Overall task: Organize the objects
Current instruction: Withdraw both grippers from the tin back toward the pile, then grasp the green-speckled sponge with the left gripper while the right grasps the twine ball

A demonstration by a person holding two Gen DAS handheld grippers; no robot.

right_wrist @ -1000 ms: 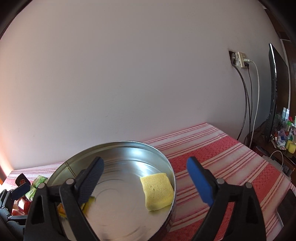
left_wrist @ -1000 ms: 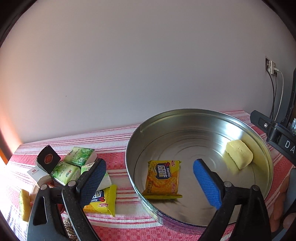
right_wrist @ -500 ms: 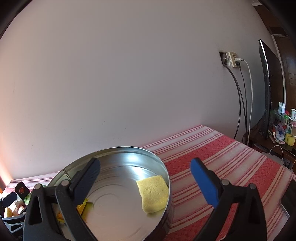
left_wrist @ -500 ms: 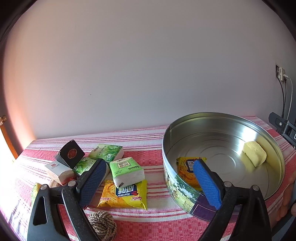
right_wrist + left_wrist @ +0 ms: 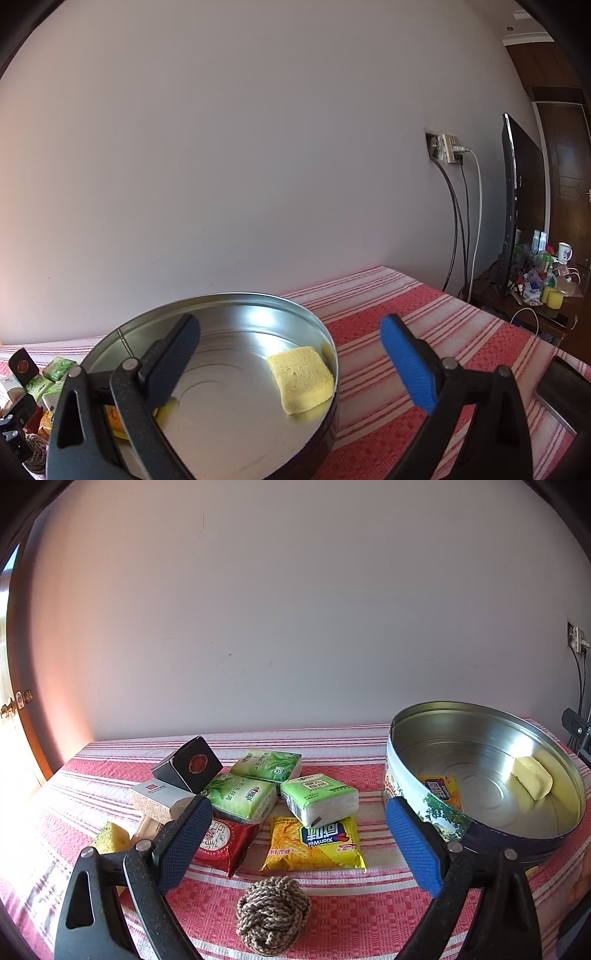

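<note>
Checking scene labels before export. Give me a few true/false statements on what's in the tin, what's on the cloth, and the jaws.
1. A yellow sponge lies inside the round tin. True.
2. The tin also holds a green tissue pack. False: its other item is a yellow cracker packet; the green tissue packs lie on the striped cloth.
3. The rope ball sits on the cloth, outside the tin. True.
4. The left gripper is clamped on the rope ball. False: its jaws stand open and empty.
5. The right gripper has open jaws with nothing between the pads. True.
</note>
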